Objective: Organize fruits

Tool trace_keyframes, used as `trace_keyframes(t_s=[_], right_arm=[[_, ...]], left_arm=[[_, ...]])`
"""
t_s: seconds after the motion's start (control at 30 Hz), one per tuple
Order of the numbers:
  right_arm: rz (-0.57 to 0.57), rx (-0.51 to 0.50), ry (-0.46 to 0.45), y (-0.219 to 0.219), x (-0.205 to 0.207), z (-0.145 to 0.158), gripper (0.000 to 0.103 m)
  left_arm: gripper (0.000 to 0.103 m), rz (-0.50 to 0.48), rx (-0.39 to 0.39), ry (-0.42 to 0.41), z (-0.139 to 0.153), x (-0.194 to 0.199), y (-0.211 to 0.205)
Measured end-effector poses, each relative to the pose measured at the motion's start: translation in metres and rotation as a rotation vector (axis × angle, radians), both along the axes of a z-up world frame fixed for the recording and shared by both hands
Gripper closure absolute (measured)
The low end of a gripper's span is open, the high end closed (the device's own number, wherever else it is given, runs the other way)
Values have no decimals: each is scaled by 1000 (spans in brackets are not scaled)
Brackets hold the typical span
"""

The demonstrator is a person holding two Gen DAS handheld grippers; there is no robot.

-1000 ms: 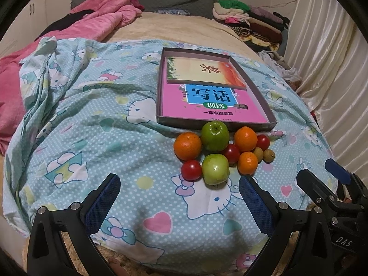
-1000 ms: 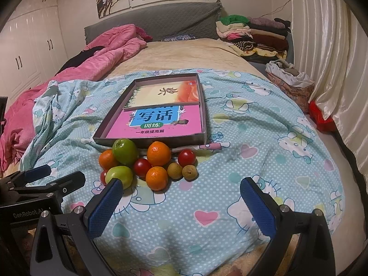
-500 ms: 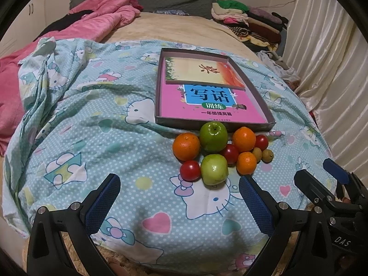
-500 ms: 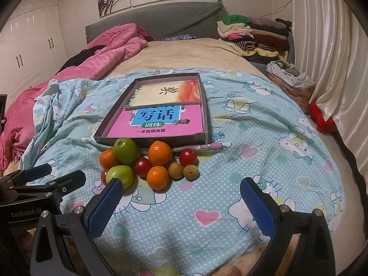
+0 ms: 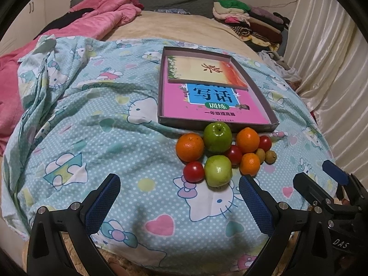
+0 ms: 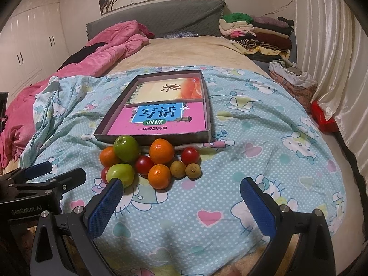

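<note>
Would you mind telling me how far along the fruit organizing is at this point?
Nothing looks done yet: the fruit pile lies bunched on the blanket in front of the shallow box, which holds only books. Nothing is in hand; the left gripper and right gripper are both open and empty, short of the pile. All the sorting remains.

Glossy green apples (image 5: 217, 137), printed cotton-like bedsheet (image 5: 110, 138), cardboard tray (image 6: 151, 138), textured blue pads (image 6: 104, 208)
</note>
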State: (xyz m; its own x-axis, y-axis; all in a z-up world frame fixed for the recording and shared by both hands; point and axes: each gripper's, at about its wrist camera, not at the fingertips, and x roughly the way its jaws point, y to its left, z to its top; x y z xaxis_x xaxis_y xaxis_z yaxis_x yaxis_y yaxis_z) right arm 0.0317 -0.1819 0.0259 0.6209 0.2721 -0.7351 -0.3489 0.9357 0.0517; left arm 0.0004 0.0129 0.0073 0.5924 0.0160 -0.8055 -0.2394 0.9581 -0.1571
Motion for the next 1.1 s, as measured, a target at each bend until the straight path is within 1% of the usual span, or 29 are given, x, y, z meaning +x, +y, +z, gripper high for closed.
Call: trace_keyframes(t_s=[0.2,0.37,0.6,0.73,0.9,1.0,1.03,1.1], right_arm=[[-8,-12,29,6,10,-8,0],[3,-28,59,15,21,-19,0],[66,-16,99,32,26,-33,0],[118,-8,115,44,23,-38,0],[153,-6,136,55,22,-45,0],[172,6,150,61,23,-48,0],[181,7,156,63,23,-50,0],[194,4,168,68,24,-55,4]], left_arm=[[1,-7,-9,5,-3,5,5],[1,0,-6,27,-9,17,16],[1,12,-53,47,-19,27,32],[4,17,-57,49,-21,31,36],[5,0,-59,50,-22,38,37],[14,-29,-69,58,-25,45,37],[19,-45,-81,68,-27,48,37],[24,-61,-96,83,-30,53,37]])
